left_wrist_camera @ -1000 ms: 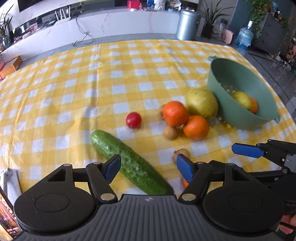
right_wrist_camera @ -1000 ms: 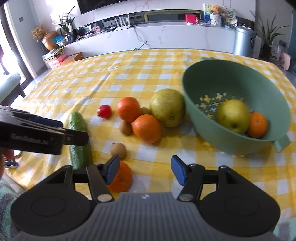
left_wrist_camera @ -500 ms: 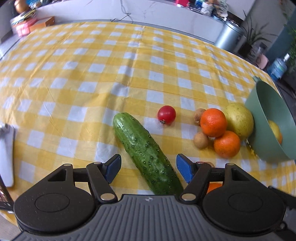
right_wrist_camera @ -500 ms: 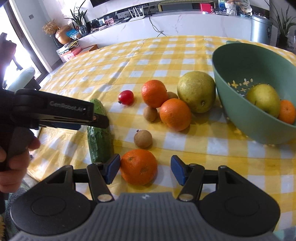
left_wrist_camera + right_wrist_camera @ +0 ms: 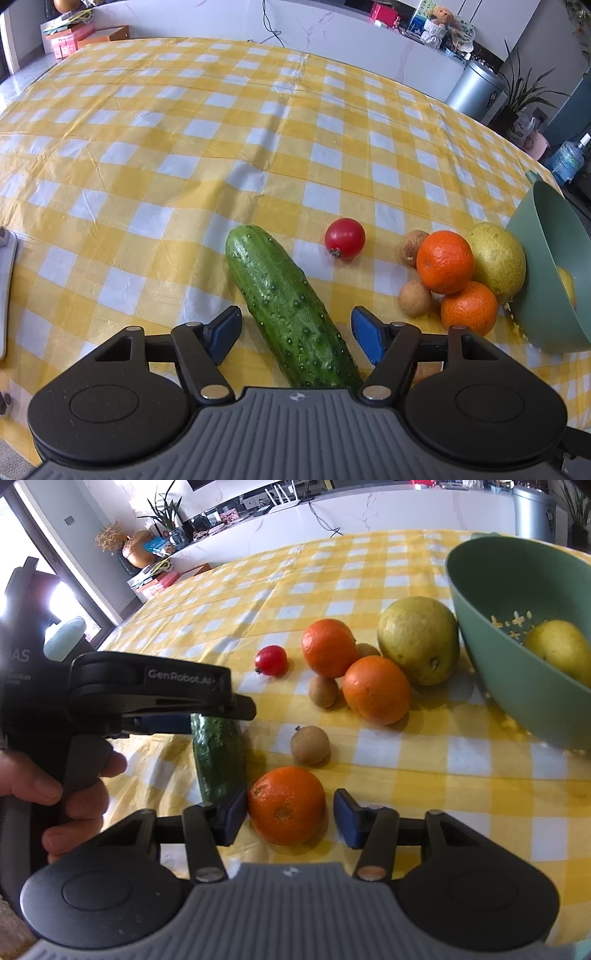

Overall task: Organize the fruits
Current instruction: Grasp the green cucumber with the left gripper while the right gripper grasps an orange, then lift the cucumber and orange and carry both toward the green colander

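Near table's front edge: left gripper point(image 5: 295, 332) wide open, straddling cucumber point(image 5: 291, 314), gripping nothing; right gripper point(image 5: 290, 818) wide open around orange point(image 5: 286, 805), not clamped.

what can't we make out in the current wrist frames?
- Near end of the cucumber: left wrist view, hidden under the left claw body.
- Bowl contents: right wrist view, cut off by the frame edge; only one pear shows. In the left wrist view the bowl wall hides nearly all.
- Whether the right claw pads touch the nearest orange: unclear.
- Small brown fruit behind the left claw's finger: mostly hidden.
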Tool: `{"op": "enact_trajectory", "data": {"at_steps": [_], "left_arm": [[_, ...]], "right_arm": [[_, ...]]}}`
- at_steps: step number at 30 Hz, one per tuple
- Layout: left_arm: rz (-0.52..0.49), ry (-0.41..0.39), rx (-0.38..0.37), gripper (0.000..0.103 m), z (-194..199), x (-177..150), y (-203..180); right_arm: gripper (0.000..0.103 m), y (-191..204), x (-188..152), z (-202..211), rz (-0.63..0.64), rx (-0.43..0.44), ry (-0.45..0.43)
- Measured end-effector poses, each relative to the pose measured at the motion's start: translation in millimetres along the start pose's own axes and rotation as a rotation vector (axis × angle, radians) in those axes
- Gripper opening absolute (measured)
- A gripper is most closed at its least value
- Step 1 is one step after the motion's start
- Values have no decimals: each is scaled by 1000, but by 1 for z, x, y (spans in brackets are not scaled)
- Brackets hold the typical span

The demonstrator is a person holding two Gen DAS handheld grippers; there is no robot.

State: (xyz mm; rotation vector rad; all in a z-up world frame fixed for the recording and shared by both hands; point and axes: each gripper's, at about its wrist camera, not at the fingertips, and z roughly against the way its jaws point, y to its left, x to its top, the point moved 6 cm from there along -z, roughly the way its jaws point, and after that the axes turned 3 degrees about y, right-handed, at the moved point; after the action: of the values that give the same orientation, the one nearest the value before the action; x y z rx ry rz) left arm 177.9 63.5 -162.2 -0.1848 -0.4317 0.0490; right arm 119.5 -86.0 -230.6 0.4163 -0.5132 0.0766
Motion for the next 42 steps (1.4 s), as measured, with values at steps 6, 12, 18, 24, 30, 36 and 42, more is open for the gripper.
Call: {"op": "enact_trajectory", "data": {"at_steps": [6, 12, 18, 24, 30, 36, 42], "left_arm": [[-44, -32, 49, 62, -1, -1, -6], [-40, -45, 54, 60, 0, -1, -6], [-57, -67, 45, 55, 5, -1, -11], [-63, -101, 32, 50, 18, -1, -18], [-107, -146, 44, 48, 35, -4, -31], [-140, -175, 42, 46, 52, -8, -43], [-172, -213, 35, 45, 71, -14, -56]], "right_arm": [[42, 2, -1, -1, 14, 8, 1], [41, 3, 0, 0, 24, 3, -5], [41, 2, 0, 4, 49, -43, -28], [41, -2, 3, 13, 45, -55, -55], [41, -2, 2, 27, 40, -67, -88], [40, -5, 0, 47, 35, -77, -133], [40, -9, -2, 68, 24, -80, -183]]}}
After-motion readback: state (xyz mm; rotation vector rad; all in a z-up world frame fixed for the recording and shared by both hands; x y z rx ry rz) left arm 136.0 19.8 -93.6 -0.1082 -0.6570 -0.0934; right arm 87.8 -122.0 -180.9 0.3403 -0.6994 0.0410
